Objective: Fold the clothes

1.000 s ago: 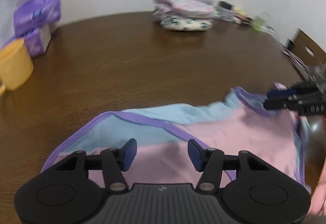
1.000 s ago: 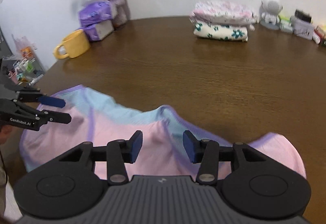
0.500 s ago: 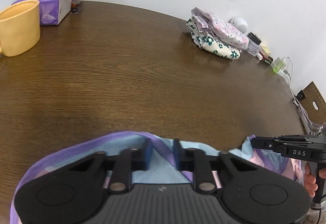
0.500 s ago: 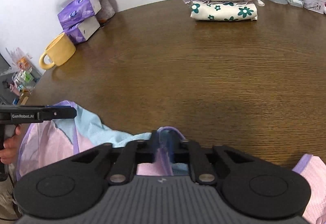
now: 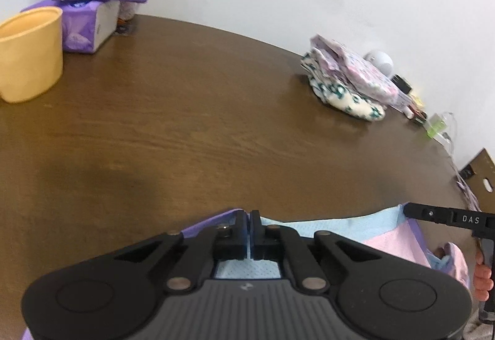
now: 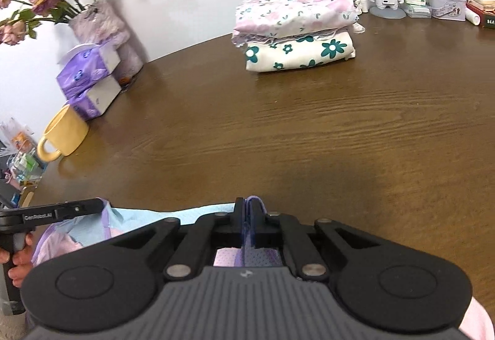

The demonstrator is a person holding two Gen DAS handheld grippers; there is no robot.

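Both grippers are angled down toward the near edge of the brown table point(image 6: 340, 123), side by side and a little apart, each pinched tight on the garment point(image 5: 334, 225). The left gripper point(image 5: 250, 216) has its jaws closed flat together on the purple-trimmed hem where the light blue mesh begins; the cloth shows through the gap behind the pads. The right gripper point(image 6: 247, 207) is clamped the same way, with a fold of purple edging squeezed up between its pads. From the left wrist view the right gripper's black fingers point(image 5: 433, 214) reach in from the right over the pink and blue fabric, and fingertips of the hand point(image 5: 482, 275) holding it curl around the handle below. From the right wrist view the left gripper comes in from the left edge, with the hand point(image 6: 18, 259) gripping its handle underneath. The garment lies bunched along the near rim of the table, its blue band stretched between the two grips and pink cloth sagging toward the person. Farther back sit a yellow mug point(image 6: 63, 135), purple tissue packs point(image 6: 88, 83), and a stack of folded floral clothes point(image 6: 297, 30) by the wall.
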